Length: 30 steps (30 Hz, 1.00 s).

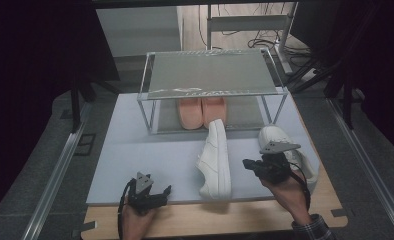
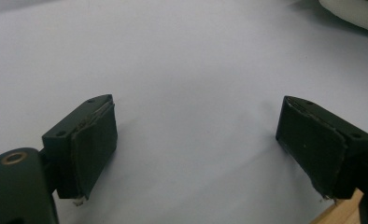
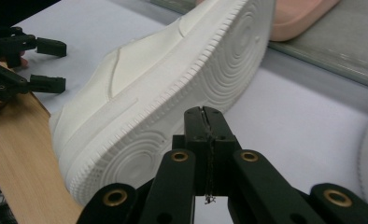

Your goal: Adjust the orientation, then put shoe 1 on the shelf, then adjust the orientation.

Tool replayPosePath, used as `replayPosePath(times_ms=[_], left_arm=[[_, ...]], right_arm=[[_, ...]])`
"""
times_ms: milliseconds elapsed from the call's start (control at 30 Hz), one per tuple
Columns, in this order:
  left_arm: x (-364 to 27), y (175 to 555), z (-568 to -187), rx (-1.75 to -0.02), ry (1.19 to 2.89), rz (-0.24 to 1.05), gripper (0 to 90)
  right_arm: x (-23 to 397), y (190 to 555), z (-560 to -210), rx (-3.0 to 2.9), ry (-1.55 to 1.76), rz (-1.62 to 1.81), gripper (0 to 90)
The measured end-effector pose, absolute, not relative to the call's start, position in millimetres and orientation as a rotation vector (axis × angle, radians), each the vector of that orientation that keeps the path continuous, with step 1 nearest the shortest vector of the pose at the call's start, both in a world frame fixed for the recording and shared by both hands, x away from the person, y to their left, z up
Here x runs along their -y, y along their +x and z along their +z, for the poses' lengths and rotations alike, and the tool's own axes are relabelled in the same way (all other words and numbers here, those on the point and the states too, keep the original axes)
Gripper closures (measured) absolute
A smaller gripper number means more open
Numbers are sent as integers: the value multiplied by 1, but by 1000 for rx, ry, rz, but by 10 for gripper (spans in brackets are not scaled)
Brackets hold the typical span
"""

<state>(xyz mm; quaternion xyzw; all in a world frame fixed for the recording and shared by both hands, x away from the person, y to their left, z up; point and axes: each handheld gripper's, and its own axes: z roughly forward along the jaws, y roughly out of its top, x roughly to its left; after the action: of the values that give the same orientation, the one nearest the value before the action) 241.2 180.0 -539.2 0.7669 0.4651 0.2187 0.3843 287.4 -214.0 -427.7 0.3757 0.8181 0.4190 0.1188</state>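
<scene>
My left gripper sits at the desk's near edge, jaws spread over bare mat, left of the tipped white sneaker. My right gripper, jaws pressed together on nothing, sits just right of its sole, before the second sneaker.

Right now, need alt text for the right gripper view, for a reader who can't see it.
A white sneaker lies tipped on its side on a pale mat, ribbed sole facing the camera, just past the shut jaws of the right hand-held gripper. A pink shoe sits behind it, and the left hand-held gripper, jaws open, shows at upper left.
</scene>
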Motion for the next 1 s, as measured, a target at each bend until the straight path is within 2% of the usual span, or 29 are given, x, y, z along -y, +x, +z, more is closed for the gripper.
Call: replayPosePath(times_ms=[500, 1000], left_arm=[[-180, 241, -539, -1185, 1954, 557, 127], [-180, 241, -539, -1184, 1954, 557, 128]], right_arm=[[172, 297, -438, -2428, 1026, 1234, 898], [156, 295, -440, -2427, 964, 1156, 900]])
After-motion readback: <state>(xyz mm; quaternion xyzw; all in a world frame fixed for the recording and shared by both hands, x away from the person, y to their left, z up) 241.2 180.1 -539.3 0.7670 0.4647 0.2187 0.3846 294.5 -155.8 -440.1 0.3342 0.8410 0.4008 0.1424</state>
